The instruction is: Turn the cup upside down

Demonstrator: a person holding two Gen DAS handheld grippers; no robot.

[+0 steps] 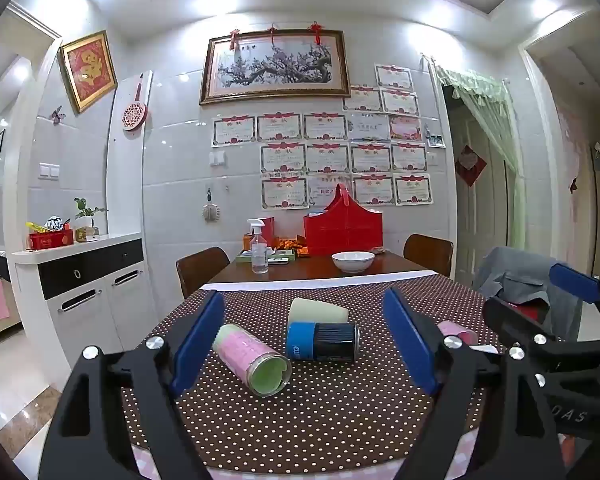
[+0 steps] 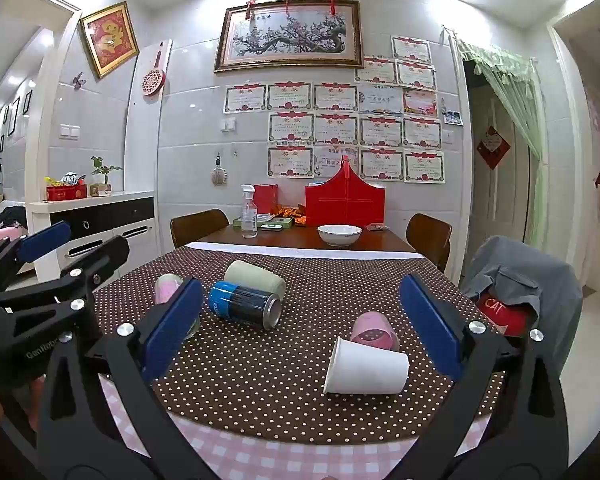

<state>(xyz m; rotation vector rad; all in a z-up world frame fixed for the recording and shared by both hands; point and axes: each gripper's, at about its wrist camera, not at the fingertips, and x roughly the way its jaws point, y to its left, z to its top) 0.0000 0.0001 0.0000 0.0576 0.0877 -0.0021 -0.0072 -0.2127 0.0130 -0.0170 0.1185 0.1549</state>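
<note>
Cups tipped on a dotted counter (image 2: 300,400)
Both tongs (image 1: 306,340) (image 2: 300,320) are held released; a tiled wall (image 2: 188,120) is hung with certificates (image 2: 336,128).

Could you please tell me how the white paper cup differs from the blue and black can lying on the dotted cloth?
The white paper cup is plain and tapered; the blue and black can is a straight cylinder with a blue band and a dark ribbed body. The cup lies nearer the right gripper, between its open fingers in the right wrist view; the can lies farther back, touching a beige cup. The cup's mouth faces left, the can's metal end faces right. Both lie on their sides.
</note>
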